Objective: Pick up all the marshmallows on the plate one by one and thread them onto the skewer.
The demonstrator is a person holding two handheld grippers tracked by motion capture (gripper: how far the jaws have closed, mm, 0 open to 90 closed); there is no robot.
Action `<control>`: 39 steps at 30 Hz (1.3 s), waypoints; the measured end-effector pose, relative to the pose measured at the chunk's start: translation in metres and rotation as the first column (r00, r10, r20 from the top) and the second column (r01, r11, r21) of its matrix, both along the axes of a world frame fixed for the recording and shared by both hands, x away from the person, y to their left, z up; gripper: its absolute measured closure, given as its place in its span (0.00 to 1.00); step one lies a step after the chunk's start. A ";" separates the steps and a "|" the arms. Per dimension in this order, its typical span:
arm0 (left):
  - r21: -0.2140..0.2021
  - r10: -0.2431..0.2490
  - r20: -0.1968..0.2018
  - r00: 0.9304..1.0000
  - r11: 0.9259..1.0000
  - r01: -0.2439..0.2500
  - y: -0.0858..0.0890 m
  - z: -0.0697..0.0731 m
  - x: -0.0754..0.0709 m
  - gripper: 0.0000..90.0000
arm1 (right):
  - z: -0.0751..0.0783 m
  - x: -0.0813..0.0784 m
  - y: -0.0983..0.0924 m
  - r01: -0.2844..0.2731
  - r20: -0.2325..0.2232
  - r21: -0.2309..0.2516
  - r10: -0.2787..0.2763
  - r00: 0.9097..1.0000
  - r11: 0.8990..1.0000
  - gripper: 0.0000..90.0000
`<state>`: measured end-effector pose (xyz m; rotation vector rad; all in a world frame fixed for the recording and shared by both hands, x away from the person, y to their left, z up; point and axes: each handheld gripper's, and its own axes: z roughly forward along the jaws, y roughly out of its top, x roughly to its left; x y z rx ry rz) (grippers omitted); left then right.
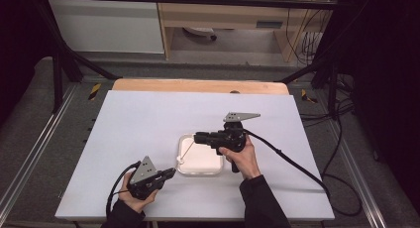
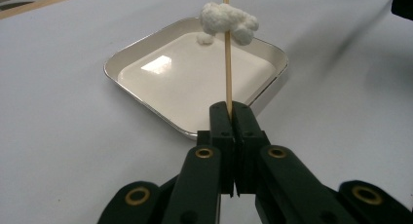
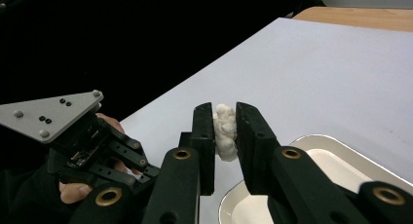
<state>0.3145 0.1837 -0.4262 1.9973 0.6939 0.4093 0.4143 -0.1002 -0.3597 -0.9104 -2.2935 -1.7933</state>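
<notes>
Left hand-held gripper (image 2: 229,109): jaws fully closed, pinching the lower end of the thin wooden skewer (image 2: 226,63) at the near-left corner of the tray.

White fluffy marshmallow-like lump (image 2: 229,20): sits on the skewer, above the shallow white square tray (image 2: 146,95) on the pale tabletop (image 1: 138,119).

Right hand-held gripper (image 3: 225,118): jaws nearly closed, squeezing the lump.

Judgement: the lump is being slid along the stick. Keep the left grip rigid, pull straight along the skewer, squeeze lightly to avoid tearing.

Count: one skewer, one main lump plus a small crumb, one tray, two grippers.

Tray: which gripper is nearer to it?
Right. The right gripper hangs over the tray's far edge; the left gripper sits just off its near-left corner.
</notes>
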 end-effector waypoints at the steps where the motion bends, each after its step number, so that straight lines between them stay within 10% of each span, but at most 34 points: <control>1: 0.001 0.000 0.004 1.000 1.000 0.000 0.000 0.000 0.000 0.99 | 0.000 0.000 0.000 -0.004 -0.002 0.003 0.004 1.000 1.000 0.88; 19: 0.027 0.004 0.004 1.000 1.000 -0.004 -0.001 -0.002 0.000 0.99 | -0.004 -0.003 0.002 -0.079 -0.052 0.072 0.083 0.995 0.994 0.91; 39: 0.084 0.006 -0.002 1.000 0.996 -0.006 -0.007 -0.004 0.000 0.99 | -0.013 -0.008 0.006 -0.093 -0.049 0.020 0.094 0.994 0.995 0.92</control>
